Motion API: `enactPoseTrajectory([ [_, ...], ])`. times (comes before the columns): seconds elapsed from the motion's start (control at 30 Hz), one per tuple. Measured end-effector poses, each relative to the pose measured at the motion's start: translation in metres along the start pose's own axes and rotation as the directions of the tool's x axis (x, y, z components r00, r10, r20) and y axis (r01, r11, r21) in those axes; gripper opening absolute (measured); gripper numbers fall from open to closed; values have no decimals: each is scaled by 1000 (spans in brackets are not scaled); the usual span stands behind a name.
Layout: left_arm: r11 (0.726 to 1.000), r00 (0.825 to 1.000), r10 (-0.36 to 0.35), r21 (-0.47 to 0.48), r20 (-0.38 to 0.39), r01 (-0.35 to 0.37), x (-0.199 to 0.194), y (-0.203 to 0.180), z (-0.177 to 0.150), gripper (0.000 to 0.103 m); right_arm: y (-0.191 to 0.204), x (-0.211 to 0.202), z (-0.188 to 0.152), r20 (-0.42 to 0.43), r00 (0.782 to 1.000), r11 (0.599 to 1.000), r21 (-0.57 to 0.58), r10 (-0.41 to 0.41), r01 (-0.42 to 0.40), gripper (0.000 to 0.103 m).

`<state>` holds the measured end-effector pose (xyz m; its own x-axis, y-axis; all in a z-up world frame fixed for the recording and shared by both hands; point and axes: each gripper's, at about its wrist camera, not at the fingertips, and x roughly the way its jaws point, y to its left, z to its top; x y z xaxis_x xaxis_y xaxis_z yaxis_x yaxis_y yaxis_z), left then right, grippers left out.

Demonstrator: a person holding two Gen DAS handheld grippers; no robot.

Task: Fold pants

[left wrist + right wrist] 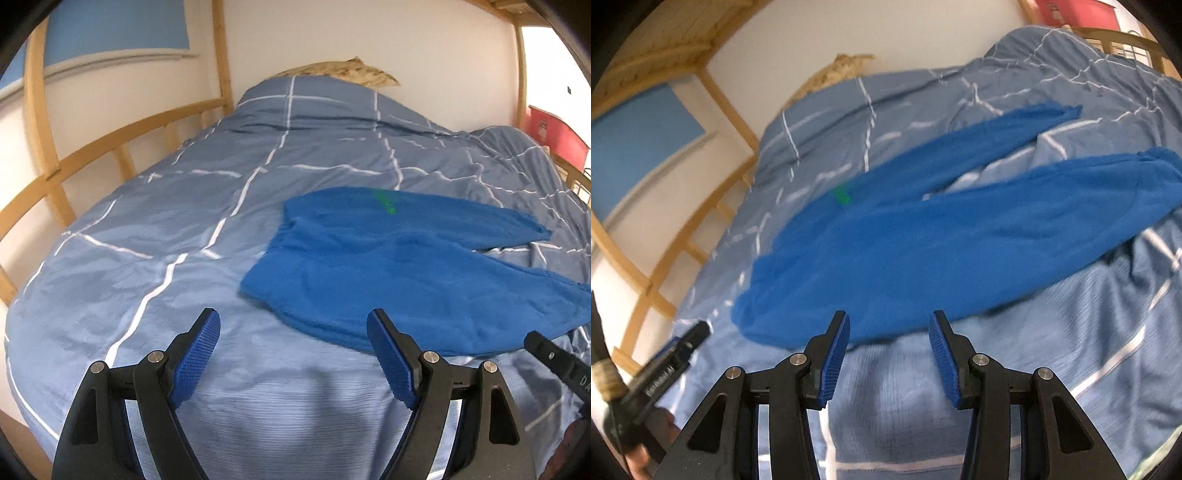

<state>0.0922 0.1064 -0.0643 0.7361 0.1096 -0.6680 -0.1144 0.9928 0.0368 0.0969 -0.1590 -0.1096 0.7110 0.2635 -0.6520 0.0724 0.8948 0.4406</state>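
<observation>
The blue pants [388,266] lie flat on the bed's checked blue duvet [184,206], long axis running across the bed, waistband toward the left and both legs splayed rightward. They look fleecy, with what seems a small green mark near the waist. The left gripper [293,354] gapes wide and the right gripper [888,354] stands partly open, both empty, just short of the near edge.

fuzzy matt cloth pants [388,269], smooth sheeny duvet [184,206], bare wood bed frame [40,122]

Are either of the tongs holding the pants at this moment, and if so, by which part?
Nothing is held. Both the left tongs and right tongs are open over the duvet, short of the blue pants.
</observation>
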Motion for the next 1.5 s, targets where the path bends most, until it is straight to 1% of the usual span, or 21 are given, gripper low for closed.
enactPoseTrajectory([
  [0.17, 998, 999, -32, -47, -32, 31, 15, 18, -1, 79, 1, 12, -3, -20, 1000, 999, 29, -16, 17, 45],
  [0.27, 997, 996, -61, -55, -61, 57, 28, 15, 0, 72, -1, 15, -6, -16, 1000, 999, 46, -23, 24, 45],
  [0.33, 995, 993, -83, -60, -83, 78, 38, 11, 1, 69, -1, 18, -9, -21, 999, 998, 58, -27, 28, 45],
  [0.4, 994, 991, -88, -74, -101, 81, 49, 9, 1, 66, 0, 21, -12, -30, 999, 997, 66, -26, 28, 45],
  [0.47, 992, 989, -92, -93, -118, 81, 59, 8, 1, 65, 1, 24, -12, -33, 999, 998, 68, -16, 18, 45],
  [0.6, 991, 983, -96, -104, -156, 81, 72, 10, 1, 57, 1, 29, -9, -23, 999, 997, 63, -38, 40, 45],
  [0.73, 991, 979, -107, -103, -174, 90, 82, 10, -2, 55, -5, 36, -8, -38, 998, 995, 85, -48, 51, 45],
  [0.83, 987, 975, -129, -116, -181, 109, 90, 10, -1, 48, -6, 40, -5, -40, 998, 995, 88, -53, 57, 45],
  [0.87, 985, 972, -143, -125, -186, 121, 93, 11, -1, 41, -6, 41, -4, -38, 998, 995, 84, -56, 59, 44],
  [0.9, 983, 970, -148, -136, -193, 123, 96, 11, -1, 35, -5, 43, -3, -37, 997, 995, 76, -63, 66, 41],
  [0.93, 983, 971, -137, -148, -198, 109, 99, 12, -2, 29, -4, 45, -2, -41, 996, 995, 60, -78, 81, 38],
  [0.97, 983, 971, -137, -150, -195, 108, 99, 12, -2, 23, -4, 46, -1, -41, 995, 995, 44, -90, 92, 29],
  [1.0, 982, 971, -142, -151, -190, 114, 98, 12, -2, 21, -4, 46, 0, -39, 994, 995, 27, -99, 100, 22],
  [1.1, 983, 979, -134, -144, -155, 112, 85, 8, -1, 18, -5, 43, 3, -37, 996, 997, 7, -79, 79, 14],
  [1.2, 981, 983, -132, -161, -125, 111, 73, 6, 5, 18, -2, 29, 10, -9, 999, 999, -2, -54, 54, 12],
  [1.37, 973, 984, -134, -202, -121, 108, 60, 2, 25, 17, 11, 3, 37, 108, 994, 997, -71, -31, 39, 11],
  [1.43, 971, 984, -136, -215, -117, 109, 56, -1, 37, 17, 12, 1, 53, 126, 992, 998, -65, -16, 24, 10],
  [1.5, 967, 984, -138, -230, -117, 108, 53, -3, 51, 17, 13, 3, 70, 127, 992, 998, -59, -7, 14, 10],
])
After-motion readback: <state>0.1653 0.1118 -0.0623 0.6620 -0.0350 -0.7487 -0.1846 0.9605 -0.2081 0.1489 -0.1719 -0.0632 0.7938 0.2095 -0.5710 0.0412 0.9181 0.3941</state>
